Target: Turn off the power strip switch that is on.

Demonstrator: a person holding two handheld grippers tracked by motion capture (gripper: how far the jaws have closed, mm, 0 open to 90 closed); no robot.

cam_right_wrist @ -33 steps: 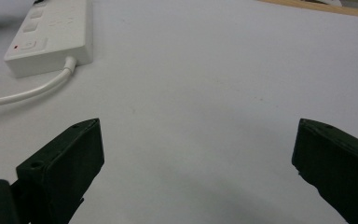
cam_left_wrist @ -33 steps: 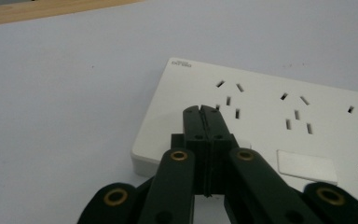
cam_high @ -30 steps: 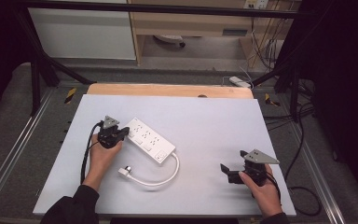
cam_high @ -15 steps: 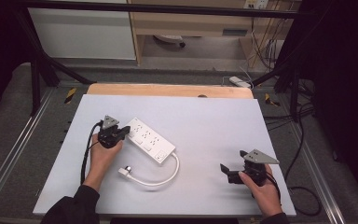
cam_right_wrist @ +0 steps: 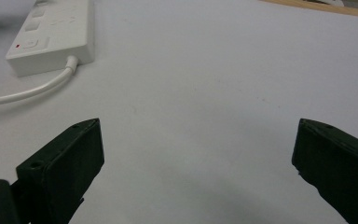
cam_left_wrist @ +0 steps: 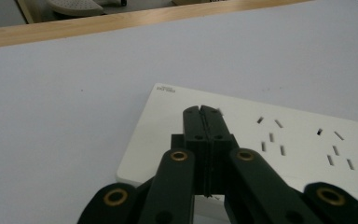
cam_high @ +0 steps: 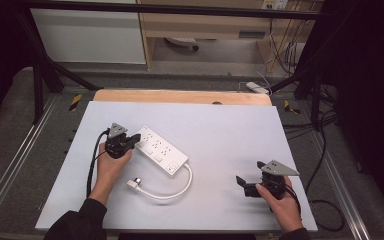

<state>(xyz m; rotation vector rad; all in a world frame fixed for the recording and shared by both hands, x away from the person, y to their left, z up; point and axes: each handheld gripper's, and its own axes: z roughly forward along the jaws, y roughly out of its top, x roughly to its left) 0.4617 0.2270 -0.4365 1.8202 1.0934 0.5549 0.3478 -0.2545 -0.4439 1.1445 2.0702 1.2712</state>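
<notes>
White power strip lying diagonally on the pale table, its cable looping toward the person's side and ending in a plug just beside the left forearm. Left gripper poised at the strip's far-left end, jaws pressed fully together with nothing between them; in the left gripper view, closed tips resting over, perhaps touching, the strip's blank end near the printed label, short of the first sockets. Contact not certain from these angles. Right gripper well apart from the strip, near the table's right front, jaws spread wide over bare surface; switch end of the strip and cable off at the upper left in the right gripper view.

Against the frames of a second and half a second ago: practically no change. Same strip angle, same cable loop, both hands in the same spots. Probably a pause, or a steady press pinning the strip's end, with the right side idle and no plug yet taken up.
</notes>
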